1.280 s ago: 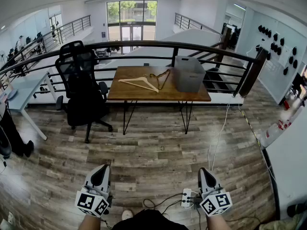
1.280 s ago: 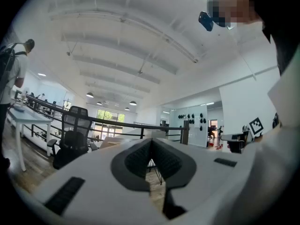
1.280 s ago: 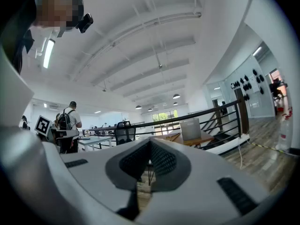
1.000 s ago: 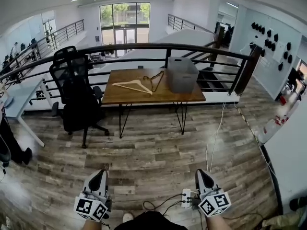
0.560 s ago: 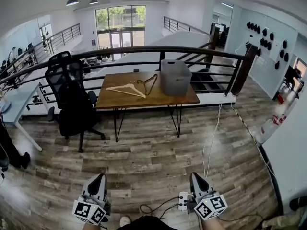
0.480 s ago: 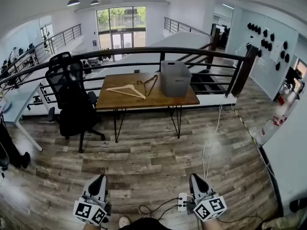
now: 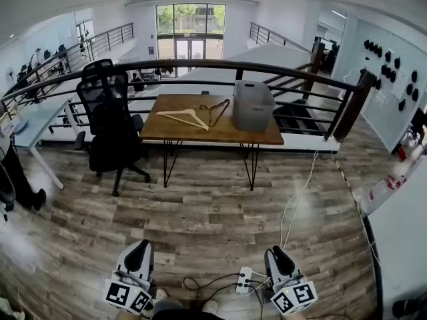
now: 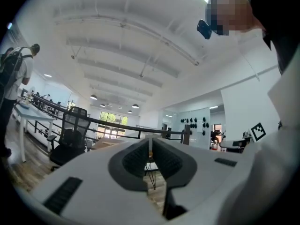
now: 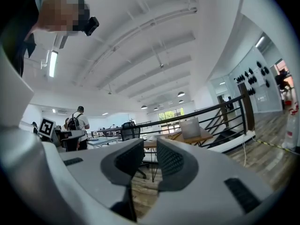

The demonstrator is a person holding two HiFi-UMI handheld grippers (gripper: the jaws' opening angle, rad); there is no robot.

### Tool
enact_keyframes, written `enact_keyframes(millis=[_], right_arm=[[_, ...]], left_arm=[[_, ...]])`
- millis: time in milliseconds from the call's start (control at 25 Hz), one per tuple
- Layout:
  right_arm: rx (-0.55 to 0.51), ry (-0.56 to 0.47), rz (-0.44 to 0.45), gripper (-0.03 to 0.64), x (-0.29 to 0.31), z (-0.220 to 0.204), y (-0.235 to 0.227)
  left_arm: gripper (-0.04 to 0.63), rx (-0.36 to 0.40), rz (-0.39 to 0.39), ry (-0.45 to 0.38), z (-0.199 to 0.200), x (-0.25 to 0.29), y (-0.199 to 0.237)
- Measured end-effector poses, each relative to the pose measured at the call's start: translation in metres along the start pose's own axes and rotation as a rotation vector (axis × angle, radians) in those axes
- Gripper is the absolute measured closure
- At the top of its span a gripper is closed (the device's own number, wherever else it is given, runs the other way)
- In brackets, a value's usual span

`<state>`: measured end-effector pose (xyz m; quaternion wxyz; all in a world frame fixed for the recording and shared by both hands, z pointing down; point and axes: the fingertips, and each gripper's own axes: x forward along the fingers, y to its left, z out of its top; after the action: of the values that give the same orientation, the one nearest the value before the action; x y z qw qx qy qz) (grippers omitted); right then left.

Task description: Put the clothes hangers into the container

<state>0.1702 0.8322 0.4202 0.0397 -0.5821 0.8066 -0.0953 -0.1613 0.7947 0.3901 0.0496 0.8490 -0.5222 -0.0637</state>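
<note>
Planked floor point(image 7: 200, 212) is stretching to a rectangular wooden bench point(image 7: 220, 132), black mesh chair point(image 7: 110, 122) at its left, carrying a boxy grey container point(image 7: 252, 104) beside two triangular hangers point(image 7: 183, 117), all far ahead of the left tool point(image 7: 141, 245), pinching shut, and the right tool point(image 7: 274, 251), just opening narrowly, empty.

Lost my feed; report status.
Left gripper shut, right gripper just opening, both empty. Hangers on table beside container, untouched. Cables on floor ahead.
</note>
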Motion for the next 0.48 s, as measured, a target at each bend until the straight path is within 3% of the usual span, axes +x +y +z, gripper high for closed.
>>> enact_keyframes(millis=[80,120,200,240,480], right_arm=[[-0.001,-0.004,0.006,0.520,-0.003,0.002,-0.006],[0.000,-0.015,0.012,0.459,-0.005,0.005,-0.007],[0.004,-0.048,0.023,0.374,-0.009,0.015,-0.005],[0.005,-0.063,0.027,0.353,-0.011,0.019,-0.005],[-0.012,-0.084,0.027,0.321,-0.008,0.026,-0.008]], left_arm=[[0.574,0.005,0.011,-0.008,0.000,-0.004,-0.009],[0.550,0.013,0.013,-0.013,0.002,-0.006,-0.013],[0.396,0.020,0.019,-0.021,0.006,-0.009,-0.019],[0.362,0.014,0.026,-0.027,0.007,-0.009,-0.020],[0.327,0.009,0.020,-0.036,0.010,0.003,-0.024]])
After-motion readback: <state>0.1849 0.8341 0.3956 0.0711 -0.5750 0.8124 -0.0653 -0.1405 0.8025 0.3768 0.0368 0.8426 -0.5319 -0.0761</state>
